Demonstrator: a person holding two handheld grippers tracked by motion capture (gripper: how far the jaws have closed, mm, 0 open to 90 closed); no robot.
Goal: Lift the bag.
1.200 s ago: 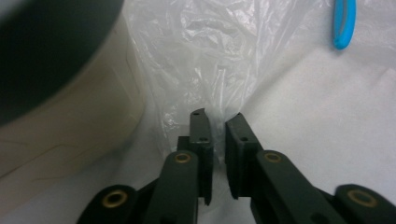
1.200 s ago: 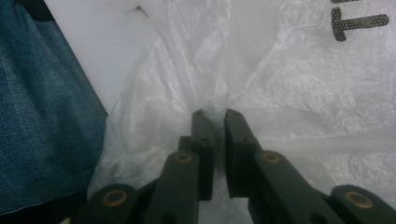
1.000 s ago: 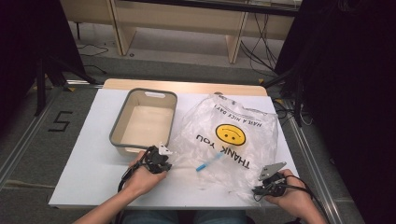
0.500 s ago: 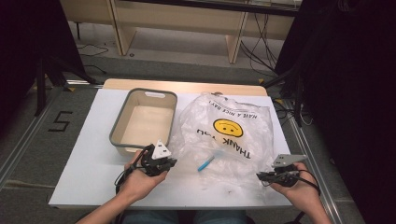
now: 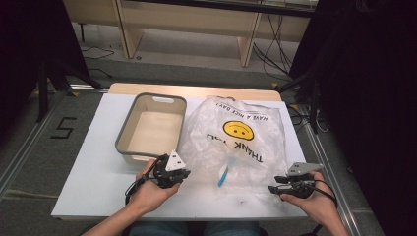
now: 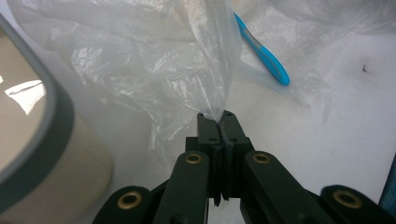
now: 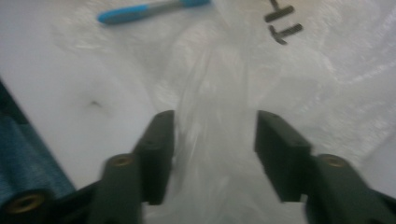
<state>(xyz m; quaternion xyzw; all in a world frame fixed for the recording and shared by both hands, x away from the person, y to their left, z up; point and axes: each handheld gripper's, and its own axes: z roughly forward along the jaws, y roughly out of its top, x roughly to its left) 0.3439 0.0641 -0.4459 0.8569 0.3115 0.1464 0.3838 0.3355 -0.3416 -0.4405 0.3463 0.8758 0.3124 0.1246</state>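
A clear plastic bag [image 5: 235, 142], printed with a yellow smiley face and "THANK YOU", lies spread on the white table [image 5: 88, 177] just to the right of a grey-rimmed beige bin [image 5: 147, 129]. The left gripper [image 6: 218, 122], at the near corner of the bin, has its jaws pressed together on a pinch of the bag's film, which rises in a taut fold from them. The right gripper [image 7: 212, 149], at the bag's near right corner, has just been opening its jaws; they stand apart with a ridge of bag film between them, the pads not pressing on it. A blue-handled tool [image 5: 223, 174] lies inside the bag near its front edge, between the two grippers.
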